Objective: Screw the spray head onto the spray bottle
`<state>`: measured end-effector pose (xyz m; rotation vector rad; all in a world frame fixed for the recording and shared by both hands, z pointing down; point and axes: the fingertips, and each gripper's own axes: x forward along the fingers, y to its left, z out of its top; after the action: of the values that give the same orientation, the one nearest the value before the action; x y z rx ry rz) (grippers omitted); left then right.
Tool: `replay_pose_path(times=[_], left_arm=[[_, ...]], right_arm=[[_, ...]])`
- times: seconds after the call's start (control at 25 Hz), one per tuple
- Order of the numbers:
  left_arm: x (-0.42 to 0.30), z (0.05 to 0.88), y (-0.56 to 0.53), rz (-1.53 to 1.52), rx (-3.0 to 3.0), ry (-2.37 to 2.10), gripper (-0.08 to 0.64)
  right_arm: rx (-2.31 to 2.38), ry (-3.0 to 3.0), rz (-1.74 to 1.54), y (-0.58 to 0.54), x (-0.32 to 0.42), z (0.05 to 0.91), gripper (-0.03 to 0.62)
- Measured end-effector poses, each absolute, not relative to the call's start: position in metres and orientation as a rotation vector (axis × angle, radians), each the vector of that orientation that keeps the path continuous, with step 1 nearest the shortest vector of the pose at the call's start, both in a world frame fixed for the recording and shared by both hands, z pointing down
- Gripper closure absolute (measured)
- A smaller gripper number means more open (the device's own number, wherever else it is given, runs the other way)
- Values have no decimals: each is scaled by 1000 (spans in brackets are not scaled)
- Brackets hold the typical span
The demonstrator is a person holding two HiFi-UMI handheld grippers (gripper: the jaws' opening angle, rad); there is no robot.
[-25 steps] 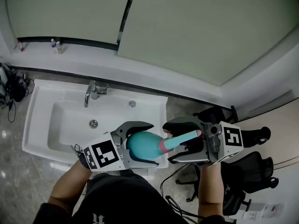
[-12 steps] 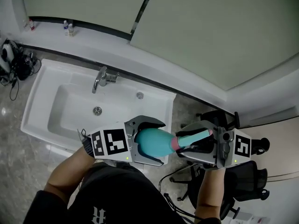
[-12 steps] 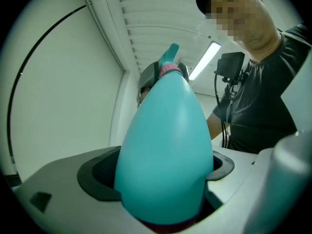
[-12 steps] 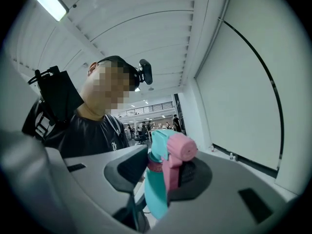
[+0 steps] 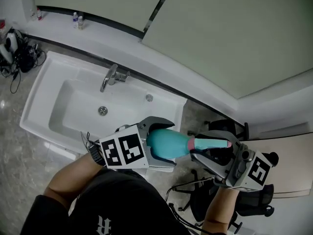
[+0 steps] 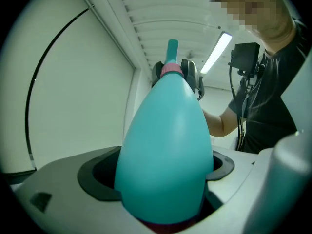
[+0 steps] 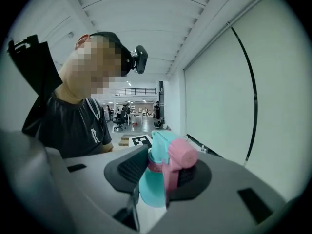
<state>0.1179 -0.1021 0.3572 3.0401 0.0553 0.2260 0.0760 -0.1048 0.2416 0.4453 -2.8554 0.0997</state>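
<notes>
A teal, egg-shaped spray bottle [image 5: 168,143] lies on its side in the air in front of the person, its neck pointing right. My left gripper [image 5: 167,145] is shut on its wide body, which fills the left gripper view [image 6: 165,150]. The teal and pink spray head [image 5: 210,143] sits on the neck, and my right gripper [image 5: 198,147] is shut on it. In the right gripper view the pink trigger and collar [image 7: 173,165] are pinched between the dark pads. From the left gripper view, the spray head [image 6: 170,62] shows at the bottle's far tip.
Below and to the left is a white sink [image 5: 44,102] with a chrome faucet [image 5: 111,77]. Small bottles [image 5: 77,18] stand on the ledge behind it. Black cables [image 5: 19,53] lie at the far left. A black office chair [image 5: 220,126] is under my right gripper.
The right gripper's jaws have come together on the spray head, and that gripper has rolled and dropped a little to the right. The left gripper and bottle have stayed put against the body.
</notes>
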Motion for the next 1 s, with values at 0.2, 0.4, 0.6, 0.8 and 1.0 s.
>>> replay_pose_path(times=[0.2, 0.4, 0.6, 0.8, 1.0], left_arm=[[118, 358, -116, 235, 3021, -131, 94], [118, 368, -139, 295, 2972, -352, 94], [107, 387, -174, 482, 3014, -869, 94], [110, 402, -193, 461, 2968, -1080, 94], [118, 407, -197, 395, 2949, -1027, 94]], right_arm=[[709, -2797, 136, -117, 80, 244, 463], [1037, -2745, 223, -142, 89, 253, 463], [1327, -2637, 447, -163, 103, 275, 463], [1577, -2548, 587, -180, 114, 290, 463], [1655, -2513, 590, -184, 117, 294, 463]])
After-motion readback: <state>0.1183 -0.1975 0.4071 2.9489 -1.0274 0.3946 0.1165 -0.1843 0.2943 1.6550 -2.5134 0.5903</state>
